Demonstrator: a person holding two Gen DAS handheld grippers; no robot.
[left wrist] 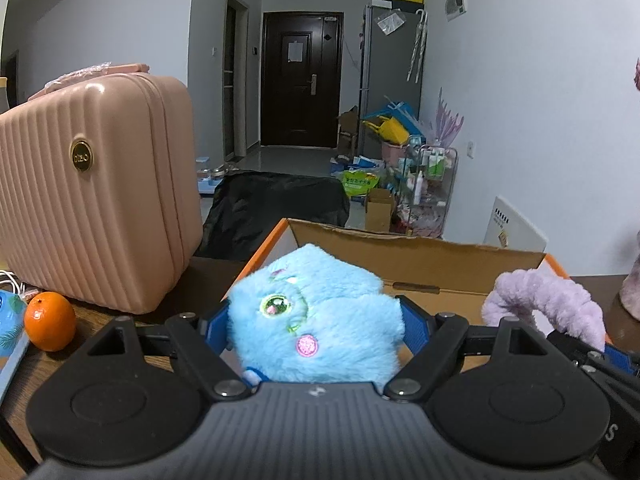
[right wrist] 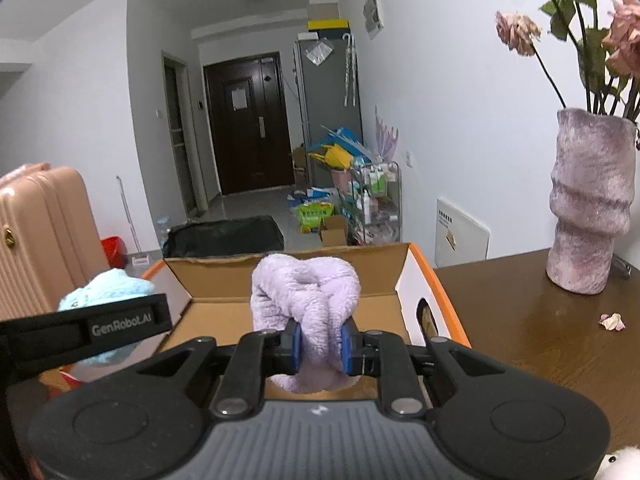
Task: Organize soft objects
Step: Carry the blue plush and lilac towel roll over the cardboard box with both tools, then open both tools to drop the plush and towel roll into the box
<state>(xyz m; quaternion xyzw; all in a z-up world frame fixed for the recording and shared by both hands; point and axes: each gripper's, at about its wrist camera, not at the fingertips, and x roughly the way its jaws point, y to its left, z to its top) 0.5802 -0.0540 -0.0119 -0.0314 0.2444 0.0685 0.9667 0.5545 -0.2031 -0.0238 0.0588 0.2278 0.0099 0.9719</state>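
Blue plush toy point(left wrist: 312, 316) sits clamped between the blue pads of the left gripper point(left wrist: 314, 320), jaws wide around it, held over the near edge of the open cardboard box point(left wrist: 420, 256). Lilac fleece scrunchie point(right wrist: 306, 304) pinched tight in the right gripper point(right wrist: 320, 346), above the box interior (apparently empty). Box on brown table point(right wrist: 520, 320); pink suitcase point(left wrist: 100, 200) and orange point(left wrist: 50, 321) left, vase point(right wrist: 588, 204) right.

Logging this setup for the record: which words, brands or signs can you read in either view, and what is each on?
"GenRobot.AI": on the left gripper's black side plate, seen from the right wrist.
"DIBO", roughly, small: gold badge on the pink suitcase.
Too blurred to read: paper on the door, white wall panel, green bag.
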